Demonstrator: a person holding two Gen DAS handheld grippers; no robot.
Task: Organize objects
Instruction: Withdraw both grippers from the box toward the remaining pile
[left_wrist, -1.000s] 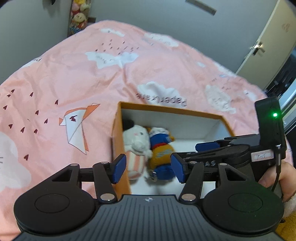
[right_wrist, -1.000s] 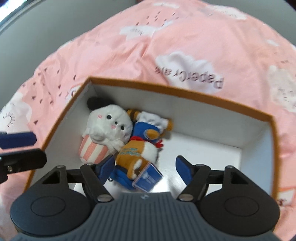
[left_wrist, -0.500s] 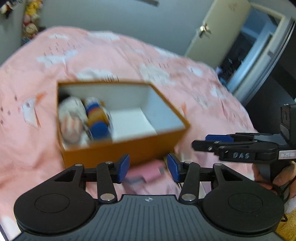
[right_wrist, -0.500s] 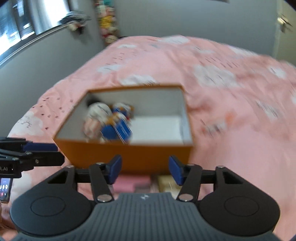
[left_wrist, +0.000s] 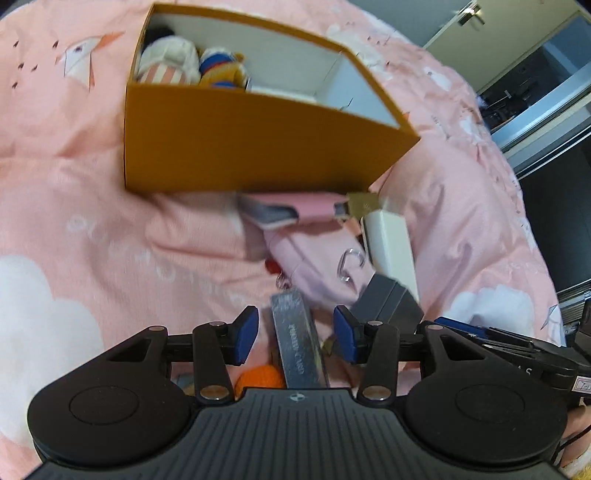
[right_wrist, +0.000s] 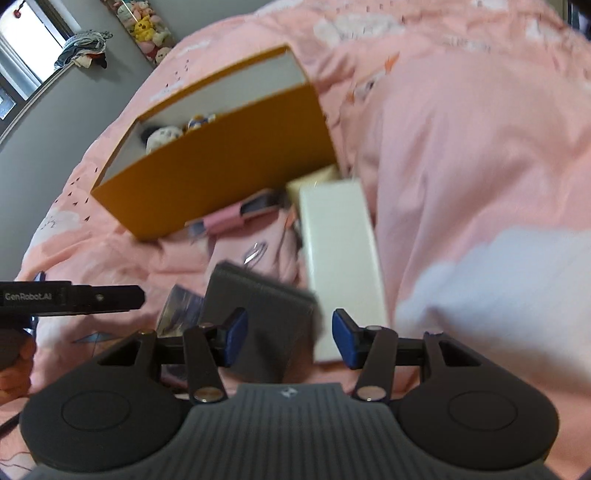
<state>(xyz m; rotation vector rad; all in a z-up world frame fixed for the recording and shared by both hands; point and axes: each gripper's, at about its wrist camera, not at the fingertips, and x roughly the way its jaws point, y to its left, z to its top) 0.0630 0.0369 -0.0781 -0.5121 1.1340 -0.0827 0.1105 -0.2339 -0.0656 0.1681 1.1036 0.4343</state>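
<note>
An orange box (left_wrist: 258, 147) lies on the pink bedspread with a white plush (left_wrist: 170, 59) and an orange-and-blue plush (left_wrist: 221, 70) inside. In front of it lies a pile: a pink case (left_wrist: 314, 206), a white carton (left_wrist: 389, 243), a grey box (left_wrist: 388, 299) and a silver packet (left_wrist: 295, 332). My left gripper (left_wrist: 295, 338) hangs open over the silver packet, with a gap on both sides. My right gripper (right_wrist: 290, 338) stands open over the grey box (right_wrist: 266, 302), beside the white carton (right_wrist: 340, 251). Its right pad is clear of the box.
An orange woolly thing (left_wrist: 260, 376) peeks out under the left gripper. A pale pink pouch (left_wrist: 317, 266) with a clear clip lies mid-pile. A door and dark doorway are at the far right. In the right wrist view, the orange box (right_wrist: 221, 173) sits back left and the left gripper's finger (right_wrist: 103, 297) reaches in from the left.
Both grippers have pulled back from above the orange box's inside to the pile in front of it and tilted down. Both pairs of jaws stand narrower than a second ago.
</note>
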